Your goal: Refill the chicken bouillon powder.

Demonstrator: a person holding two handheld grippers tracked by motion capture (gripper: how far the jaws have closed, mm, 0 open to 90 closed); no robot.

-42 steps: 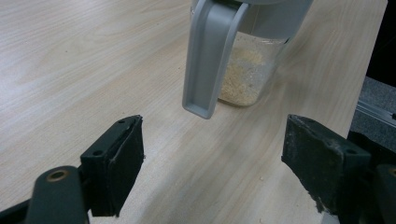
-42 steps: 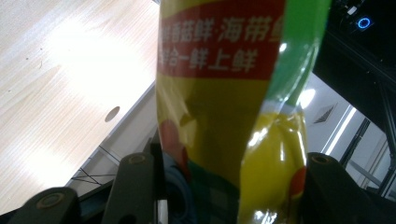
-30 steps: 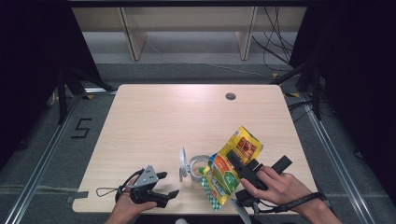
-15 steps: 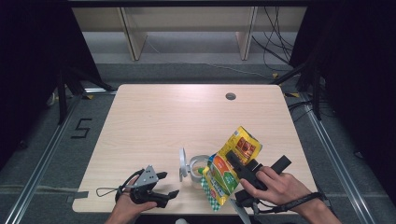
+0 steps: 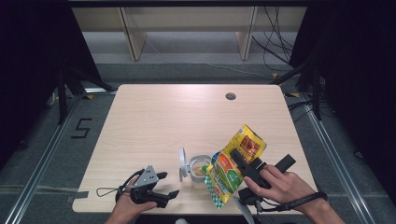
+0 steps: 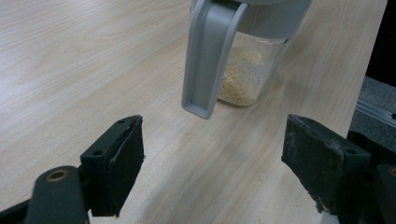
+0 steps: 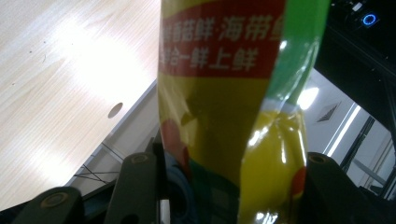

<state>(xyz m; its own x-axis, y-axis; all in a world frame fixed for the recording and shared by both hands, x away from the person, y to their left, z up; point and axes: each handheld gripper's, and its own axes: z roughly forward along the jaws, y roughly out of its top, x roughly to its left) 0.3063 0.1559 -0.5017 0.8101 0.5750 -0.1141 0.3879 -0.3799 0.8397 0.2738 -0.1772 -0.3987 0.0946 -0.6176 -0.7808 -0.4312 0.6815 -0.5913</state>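
A yellow, green and red snack bag (image 5: 231, 168) hangs tilted above a small clear jar (image 5: 200, 171) near the table's front edge. My right gripper (image 5: 239, 161) is shut on the bag, and in the right gripper view the bag (image 7: 224, 98) fills the space between both jaws. The jar (image 6: 250, 70) holds pale crumbs, and its grey flip lid (image 6: 208, 56) stands open. My left gripper (image 5: 170, 184) rests open on the table to the left of the jar, nothing between its fingers; in the left gripper view its fingertips (image 6: 119, 158) stand short of the lid.
The wooden table (image 5: 159, 121) has a round cable hole (image 5: 230, 96) at the back right. A lanyard loop (image 5: 105, 192) trails left from the left gripper. Shelving legs and cables lie on the floor beyond the far edge.
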